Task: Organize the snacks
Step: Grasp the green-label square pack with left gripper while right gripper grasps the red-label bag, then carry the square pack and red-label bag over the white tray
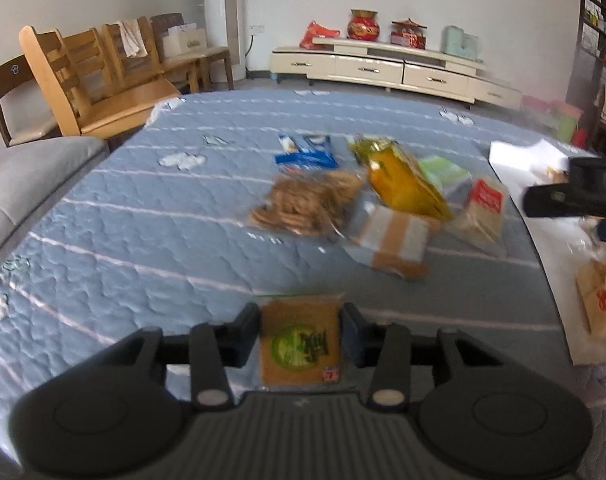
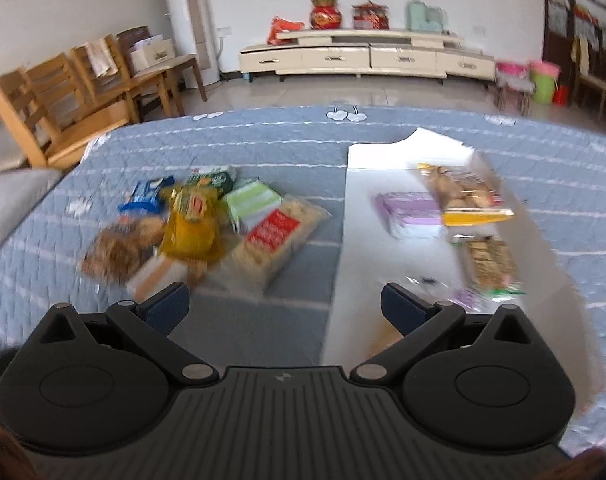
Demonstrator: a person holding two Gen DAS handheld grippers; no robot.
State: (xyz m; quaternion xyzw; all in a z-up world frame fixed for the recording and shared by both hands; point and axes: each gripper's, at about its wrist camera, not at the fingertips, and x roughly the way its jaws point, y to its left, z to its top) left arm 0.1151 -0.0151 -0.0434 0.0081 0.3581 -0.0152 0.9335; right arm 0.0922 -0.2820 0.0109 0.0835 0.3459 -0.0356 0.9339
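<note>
left tool [image 1: 301, 330] clamps tan packet [image 1: 300, 346], right tool [image 2: 285, 308] spread – quilt [image 2: 243, 332] bare beneath

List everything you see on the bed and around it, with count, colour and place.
Quilt: one, blue, covering the bed.
White sheet: one, right part of quilt.
Snack pile: several packets, yellow, blue, green, red, brown, left of sheet.
Packets on sheet: a few, purple, yellow, brown.
Wooden chairs: several, far left.
Cabinet: one, cream, back wall.
Left claw: shut on brown cracker packet.
Right claw: open, holding nothing.
</note>
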